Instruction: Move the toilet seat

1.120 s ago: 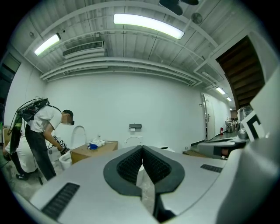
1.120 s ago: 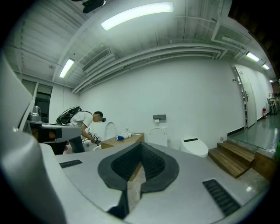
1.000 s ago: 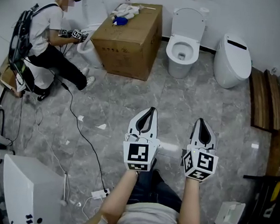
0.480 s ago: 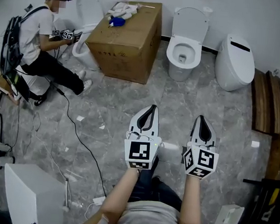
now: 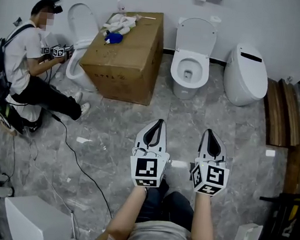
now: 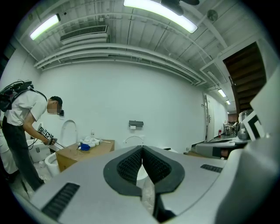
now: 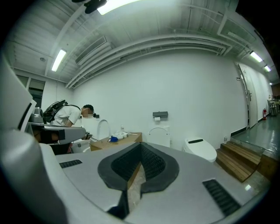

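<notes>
While jaws of left gripper (image 5: 159,122) & right gripper (image 5: 209,132) are together (empty), cardboard box (image 5: 125,56) sits beside toilet (image 5: 190,60).

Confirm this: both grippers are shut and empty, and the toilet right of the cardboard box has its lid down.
Not quite: the toilet right of the cardboard box has its lid up, as the head view shows. The rest stands.

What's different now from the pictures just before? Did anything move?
The person wearing the camera has stepped closer to the open toilet: it and the cardboard box have slid lower in the head view. Nothing was grabbed or let go. The left gripper and right gripper stay shut and empty, side by side out front. The other person keeps crouching at the far-left toilet.
</notes>
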The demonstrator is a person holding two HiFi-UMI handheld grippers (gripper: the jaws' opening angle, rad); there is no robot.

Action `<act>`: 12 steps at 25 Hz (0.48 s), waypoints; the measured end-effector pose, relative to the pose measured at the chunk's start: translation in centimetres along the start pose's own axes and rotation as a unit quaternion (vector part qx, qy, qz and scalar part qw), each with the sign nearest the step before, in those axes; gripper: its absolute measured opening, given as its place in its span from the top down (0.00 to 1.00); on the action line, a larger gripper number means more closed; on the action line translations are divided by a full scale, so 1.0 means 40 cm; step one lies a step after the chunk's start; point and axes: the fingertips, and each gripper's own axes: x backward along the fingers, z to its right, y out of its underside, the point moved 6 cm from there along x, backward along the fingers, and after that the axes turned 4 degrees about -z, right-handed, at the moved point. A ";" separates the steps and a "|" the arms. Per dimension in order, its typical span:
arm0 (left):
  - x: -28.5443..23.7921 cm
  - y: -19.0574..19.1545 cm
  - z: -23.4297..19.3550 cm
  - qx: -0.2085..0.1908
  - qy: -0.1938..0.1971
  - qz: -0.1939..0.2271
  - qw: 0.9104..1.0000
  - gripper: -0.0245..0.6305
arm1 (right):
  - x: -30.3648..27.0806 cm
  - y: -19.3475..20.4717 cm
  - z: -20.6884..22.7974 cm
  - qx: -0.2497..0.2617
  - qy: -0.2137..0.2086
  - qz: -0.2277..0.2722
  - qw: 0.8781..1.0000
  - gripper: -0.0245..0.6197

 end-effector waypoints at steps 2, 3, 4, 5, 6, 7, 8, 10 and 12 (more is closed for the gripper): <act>-0.031 -0.001 -0.011 0.001 0.004 -0.002 1.000 0.94 | -0.028 -0.004 0.007 -0.003 0.005 -0.003 1.000 0.94; -0.045 0.000 -0.013 0.002 0.006 -0.004 1.000 0.94 | -0.039 -0.004 0.012 -0.004 0.007 -0.006 1.000 0.94; -0.058 0.001 -0.015 0.003 0.008 -0.007 1.000 0.94 | -0.048 -0.005 0.017 -0.005 0.009 -0.008 1.000 0.94; -0.070 0.001 -0.015 0.003 0.010 -0.009 1.000 0.94 | -0.056 -0.007 0.023 -0.005 0.011 -0.010 1.000 0.94; -0.081 -0.001 -0.016 0.004 0.012 -0.010 1.000 0.94 | -0.065 -0.010 0.029 -0.005 0.013 -0.011 1.000 0.94; -0.093 -0.004 -0.017 0.005 0.013 -0.010 1.000 0.94 | -0.074 -0.014 0.033 -0.005 0.015 -0.012 1.000 0.94; -0.105 -0.009 -0.020 0.006 0.014 -0.009 1.000 0.94 | -0.085 -0.019 0.037 -0.004 0.016 -0.012 1.000 0.94; -0.130 -0.017 -0.026 0.007 0.014 -0.008 1.000 0.94 | -0.109 -0.029 0.044 -0.006 0.015 -0.012 1.000 0.94; -0.156 -0.022 -0.030 0.009 0.013 -0.008 1.000 0.94 | -0.137 -0.035 0.053 -0.010 0.013 -0.012 1.000 0.94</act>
